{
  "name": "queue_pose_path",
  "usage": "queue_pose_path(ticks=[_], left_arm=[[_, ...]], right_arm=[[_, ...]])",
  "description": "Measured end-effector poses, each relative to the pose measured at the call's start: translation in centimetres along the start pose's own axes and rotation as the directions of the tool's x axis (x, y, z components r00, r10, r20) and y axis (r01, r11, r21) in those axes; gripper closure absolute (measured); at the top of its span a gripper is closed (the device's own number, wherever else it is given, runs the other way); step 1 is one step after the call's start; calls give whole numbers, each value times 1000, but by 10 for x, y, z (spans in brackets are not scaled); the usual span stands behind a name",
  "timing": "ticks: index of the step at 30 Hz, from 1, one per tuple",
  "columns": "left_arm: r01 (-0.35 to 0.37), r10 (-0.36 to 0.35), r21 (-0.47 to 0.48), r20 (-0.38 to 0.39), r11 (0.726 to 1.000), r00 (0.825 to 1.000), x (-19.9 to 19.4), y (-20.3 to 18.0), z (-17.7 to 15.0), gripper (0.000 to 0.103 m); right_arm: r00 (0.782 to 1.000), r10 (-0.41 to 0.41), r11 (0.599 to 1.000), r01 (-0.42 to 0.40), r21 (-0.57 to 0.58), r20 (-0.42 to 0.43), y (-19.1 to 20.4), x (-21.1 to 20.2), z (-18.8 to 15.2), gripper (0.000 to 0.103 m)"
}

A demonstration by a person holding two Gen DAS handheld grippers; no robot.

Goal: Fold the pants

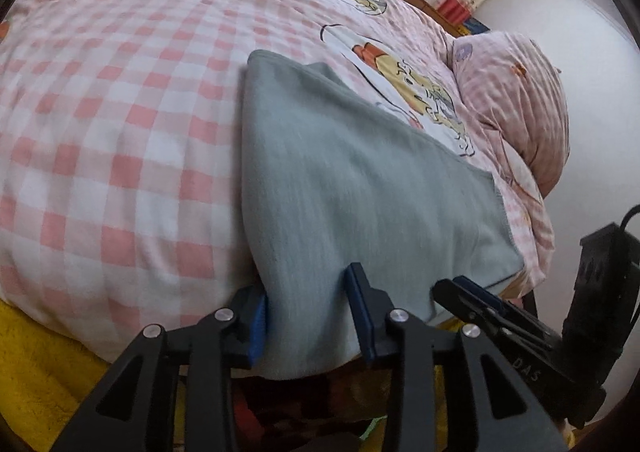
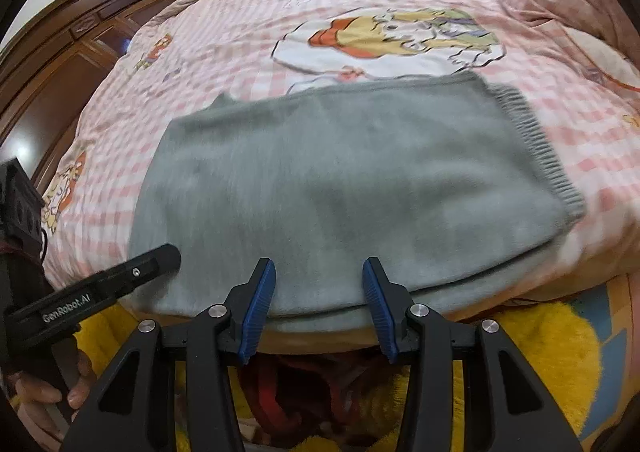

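Grey pants (image 2: 344, 192) lie folded flat on the pink checked bed cover, near the bed's front edge, with the ribbed waistband (image 2: 536, 148) at the right. They also show in the left wrist view (image 1: 344, 196). My left gripper (image 1: 308, 316) is open, its blue-padded fingers straddling the pants' near edge. It appears at the left of the right wrist view (image 2: 132, 276). My right gripper (image 2: 320, 292) is open at the pants' near edge, with nothing clamped. It shows at the right of the left wrist view (image 1: 480, 300).
The bed cover (image 1: 120, 132) carries cartoon prints (image 2: 384, 40). A pink pillow (image 1: 516, 104) lies at the bed's head. A dark wooden wardrobe (image 2: 60, 64) stands to the left. A yellow plush rug (image 2: 552, 364) and red cloth (image 2: 304, 384) lie below the bed edge.
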State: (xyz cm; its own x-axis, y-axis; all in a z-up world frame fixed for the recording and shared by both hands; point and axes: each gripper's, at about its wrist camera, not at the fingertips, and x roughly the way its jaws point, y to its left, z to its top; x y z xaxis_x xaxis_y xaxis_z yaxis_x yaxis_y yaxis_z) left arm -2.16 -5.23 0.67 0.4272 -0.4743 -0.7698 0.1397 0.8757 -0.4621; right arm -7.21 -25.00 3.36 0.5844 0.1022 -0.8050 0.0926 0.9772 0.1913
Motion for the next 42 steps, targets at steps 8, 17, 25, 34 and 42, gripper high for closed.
queue_pose_path(ticks=[8,17,25,34,42], left_arm=[[7,-7,-13,-2,1000,1000,0,-1,2,61],[-35,34,40,20,999,999,-11,-11,0,76],[-93,89,117,44,989,995,-16,-26,0,77],[-97,97,80,11,992,995,-6,-16,0,74],[-90,88,99,22,991,996,-9,-17,0,77]], right_arm=[[999,-14,1000,13,24,33,-9,-20,5,57],[999,-5,999,4,39,34,-11,-24,5,57],[999,2,999,-3,37,34,-13,-28,4,57],[1000,9,999,-9,40,4,-14,-27,1,56],[1000,15,997,-15,73,1,-25,-28,2,56]])
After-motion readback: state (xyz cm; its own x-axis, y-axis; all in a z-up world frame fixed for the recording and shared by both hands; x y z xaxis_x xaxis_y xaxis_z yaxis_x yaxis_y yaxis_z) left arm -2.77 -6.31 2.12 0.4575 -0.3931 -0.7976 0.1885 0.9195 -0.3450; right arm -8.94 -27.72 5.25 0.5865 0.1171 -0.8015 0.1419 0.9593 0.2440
